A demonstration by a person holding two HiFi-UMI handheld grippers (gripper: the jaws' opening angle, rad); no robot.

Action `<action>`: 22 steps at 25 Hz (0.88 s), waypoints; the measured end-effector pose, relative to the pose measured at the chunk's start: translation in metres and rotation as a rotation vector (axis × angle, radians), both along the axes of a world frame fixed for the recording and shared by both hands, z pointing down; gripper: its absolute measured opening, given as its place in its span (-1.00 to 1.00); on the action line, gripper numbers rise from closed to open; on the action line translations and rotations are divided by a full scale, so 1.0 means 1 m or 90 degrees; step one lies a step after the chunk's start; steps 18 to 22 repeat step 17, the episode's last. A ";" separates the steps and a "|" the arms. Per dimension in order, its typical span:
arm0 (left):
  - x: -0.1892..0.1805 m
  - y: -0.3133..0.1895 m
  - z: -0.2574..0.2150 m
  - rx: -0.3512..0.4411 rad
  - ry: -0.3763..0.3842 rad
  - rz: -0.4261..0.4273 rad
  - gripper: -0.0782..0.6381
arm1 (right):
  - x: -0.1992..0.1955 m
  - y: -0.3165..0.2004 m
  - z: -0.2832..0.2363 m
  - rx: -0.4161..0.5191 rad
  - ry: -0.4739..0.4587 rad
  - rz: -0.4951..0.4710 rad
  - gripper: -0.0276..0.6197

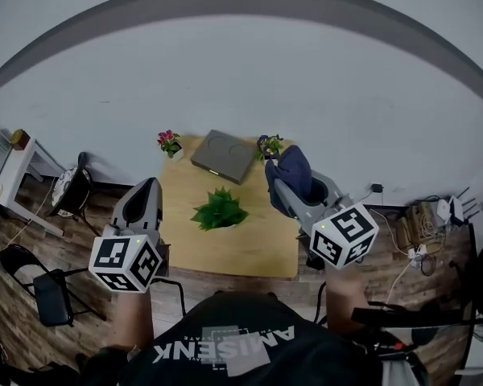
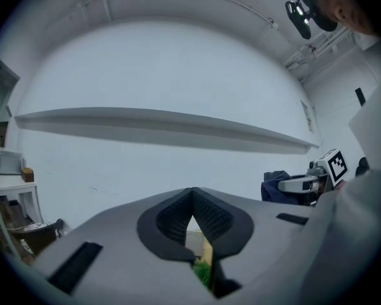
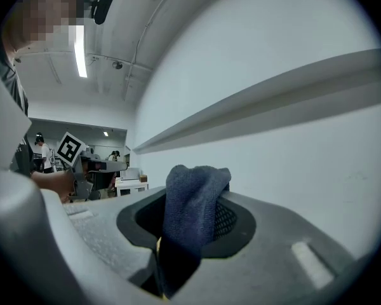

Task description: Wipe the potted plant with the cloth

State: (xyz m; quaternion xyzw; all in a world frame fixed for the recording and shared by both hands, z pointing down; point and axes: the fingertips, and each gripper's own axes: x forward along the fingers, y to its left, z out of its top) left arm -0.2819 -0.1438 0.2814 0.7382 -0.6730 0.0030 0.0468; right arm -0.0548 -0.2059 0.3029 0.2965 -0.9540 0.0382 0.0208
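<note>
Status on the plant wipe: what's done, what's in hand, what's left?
Done: the cloth is picked up, clamped in the right gripper.
In hand: that gripper holds it by the table's right edge, apart from the potted plant at the table's middle. The left gripper is shut and empty, off the left edge.
Left: seemingly the wipe itself, since the cloth touches no leaf.

The potted plant (image 1: pixel 219 211), a low bush of broad green leaves, stands upright near the middle of the wooden desk (image 1: pixel 253 248). The cloth (image 1: pixel 295 170), dark blue and bunched into soft folds, sits over the desk's far right edge, pinched between the jaws of the right gripper (image 1: pixel 272 175)
</note>
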 end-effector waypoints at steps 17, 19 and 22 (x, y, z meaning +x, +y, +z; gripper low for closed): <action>0.002 -0.007 0.012 -0.046 -0.026 0.026 -0.78 | -0.010 -0.009 0.003 -0.013 0.008 0.007 -0.53; 0.002 -0.007 0.012 -0.046 -0.026 0.026 -0.78 | -0.010 -0.009 0.003 -0.013 0.008 0.007 -0.53; 0.002 -0.007 0.012 -0.046 -0.026 0.026 -0.78 | -0.010 -0.009 0.003 -0.013 0.008 0.007 -0.53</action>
